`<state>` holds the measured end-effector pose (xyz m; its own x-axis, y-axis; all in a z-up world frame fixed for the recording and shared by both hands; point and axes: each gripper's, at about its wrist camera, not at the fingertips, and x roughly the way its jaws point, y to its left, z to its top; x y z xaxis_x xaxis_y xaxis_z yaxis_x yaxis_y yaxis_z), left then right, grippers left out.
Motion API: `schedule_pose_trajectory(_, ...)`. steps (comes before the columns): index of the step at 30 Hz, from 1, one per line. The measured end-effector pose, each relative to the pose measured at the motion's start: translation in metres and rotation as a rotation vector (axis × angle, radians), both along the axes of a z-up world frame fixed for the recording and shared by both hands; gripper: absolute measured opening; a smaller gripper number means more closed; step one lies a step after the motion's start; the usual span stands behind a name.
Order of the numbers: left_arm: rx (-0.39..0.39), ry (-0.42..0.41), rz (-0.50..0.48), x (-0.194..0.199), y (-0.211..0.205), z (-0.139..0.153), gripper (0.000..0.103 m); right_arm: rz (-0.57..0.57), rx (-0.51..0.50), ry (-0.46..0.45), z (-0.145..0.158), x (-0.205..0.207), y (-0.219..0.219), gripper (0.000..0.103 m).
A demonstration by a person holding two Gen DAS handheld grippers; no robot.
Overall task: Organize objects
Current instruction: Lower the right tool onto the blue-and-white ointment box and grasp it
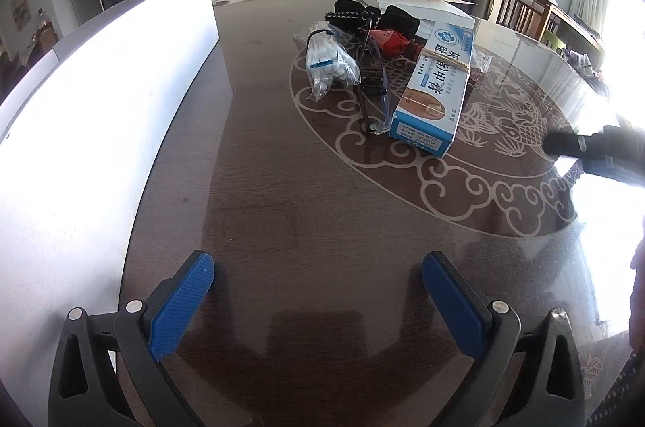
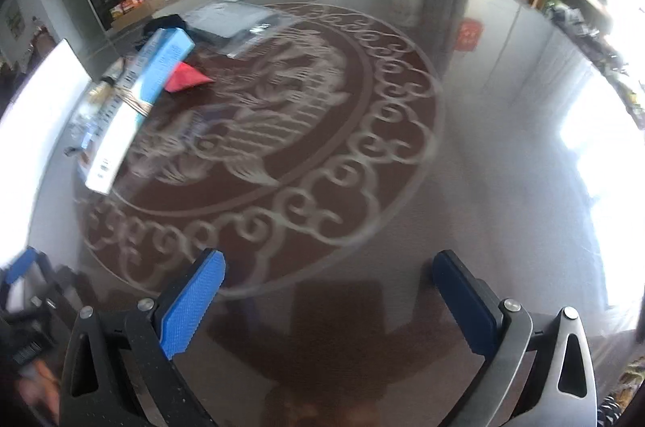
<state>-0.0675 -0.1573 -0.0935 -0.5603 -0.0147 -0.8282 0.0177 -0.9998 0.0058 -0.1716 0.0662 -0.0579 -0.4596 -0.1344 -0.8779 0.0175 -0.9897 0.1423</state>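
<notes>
Bare worktop [image 1: 306, 193] ahead of both open hand-held grippers; walled on the left by a white panel [image 1: 100, 112]; blocked farther on by a blue-and-white box [image 1: 433, 84], bagged white items [image 1: 328, 60] and dark clutter [image 1: 379, 16].

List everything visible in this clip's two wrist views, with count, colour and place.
Long cardboard box: one, blue and white, rubber-banded, mid-table.
Plastic bag of white items: one, clear, left of the box.
Safety glasses: one, clear lens with dark frame, between bag and box.
Red pouch: one, beside the box.
Black fabric items: several, behind the pile.
Flat white carton: one, far table edge.
White panel: one, upright at the table's left.
Glossy dark table: one, pale scroll pattern.
Left gripper: blue fingers apart, empty.
Right gripper: blue fingers apart, empty.
</notes>
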Motion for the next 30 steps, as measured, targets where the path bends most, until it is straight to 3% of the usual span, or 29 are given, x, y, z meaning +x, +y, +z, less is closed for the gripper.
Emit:
schedule_pose_trajectory(4, 0.002, 0.0, -0.001, 0.0, 0.0, 0.0, 0.103, 0.044, -0.141, 0.052, 0.034, -0.048, -0.058, 0.102)
schedule_pose_trajectory(8, 0.002, 0.0, -0.001, 0.0, 0.0, 0.001, 0.103, 0.051, -0.122, -0.078, 0.02, -0.093, -0.104, 0.102)
schedule_pose_trajectory(10, 0.002, 0.0, -0.002, 0.0, 0.0, 0.001, 0.103, 0.041, -0.104, -0.132, 0.004, -0.1, -0.11, 0.092)
schedule_pose_trajectory(11, 0.001, 0.0, -0.002, 0.0, 0.0, 0.001, 0.103, 0.045, -0.095, -0.132, 0.001, -0.1, -0.11, 0.078)
schedule_pose_trajectory(12, 0.002, 0.0, -0.002, 0.0, 0.0, 0.001, 0.103, 0.068, -0.069, -0.073, 0.005, -0.095, -0.111, 0.057)
schedule_pose_trajectory(13, 0.002, 0.001, -0.002, 0.0, 0.0, 0.001, 0.103, 0.084, -0.065, -0.056, 0.006, -0.091, -0.109, 0.055)
schedule_pose_trajectory(21, 0.001, 0.001, -0.002, -0.001, -0.001, 0.002, 0.103, 0.047, -0.017, -0.005, -0.01, -0.037, -0.023, 0.048)
schedule_pose_trajectory(24, 0.001, 0.001, -0.002, -0.001, -0.001, 0.003, 0.103, 0.013, 0.071, 0.038, -0.015, -0.011, 0.015, 0.049)
schedule_pose_trajectory(30, 0.0, 0.0, -0.001, -0.001, -0.001, 0.004, 0.103, -0.1, 0.114, 0.072, -0.021, 0.014, 0.09, 0.054)
